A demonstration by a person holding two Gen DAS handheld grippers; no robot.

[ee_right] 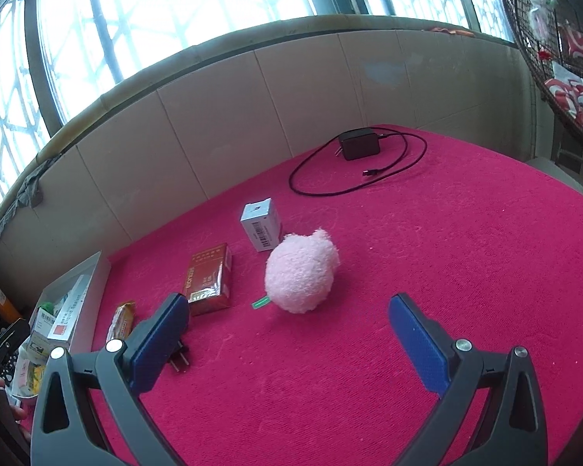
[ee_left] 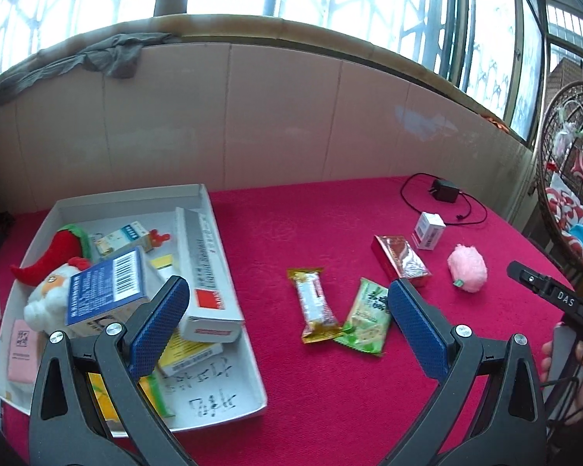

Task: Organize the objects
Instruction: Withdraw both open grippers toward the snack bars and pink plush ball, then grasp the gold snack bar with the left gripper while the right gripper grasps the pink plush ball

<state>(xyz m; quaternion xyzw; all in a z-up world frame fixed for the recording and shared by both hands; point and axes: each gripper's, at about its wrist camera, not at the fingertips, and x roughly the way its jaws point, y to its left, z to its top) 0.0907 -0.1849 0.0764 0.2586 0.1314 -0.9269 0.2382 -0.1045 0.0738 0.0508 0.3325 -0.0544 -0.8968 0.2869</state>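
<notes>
right gripper [ee_right: 287, 324] spread wide and empty, lined up on the pink plush [ee_right: 301, 273] lying on the red cloth [ee_right: 466, 272] near the small white box [ee_right: 261, 225]. plush should be centred between pads, squeezed gently. left gripper [ee_left: 287, 310] likewise agape, empty, beside the white tray [ee_left: 229, 272].

The surface [ee_right: 447, 272] is covered in magenta-red cloth. On it lie a pale pink fluffy toy [ee_right: 301, 273], a glossy red packet [ee_right: 210, 277], a white small box [ee_right: 261, 225] with a barcode, a black charger [ee_right: 359, 143], a gold-edged snack bar [ee_left: 315, 305] and a green snack pouch [ee_left: 365, 316]. The gripper pads [ee_left: 161, 326] are blue, dotted.
</notes>
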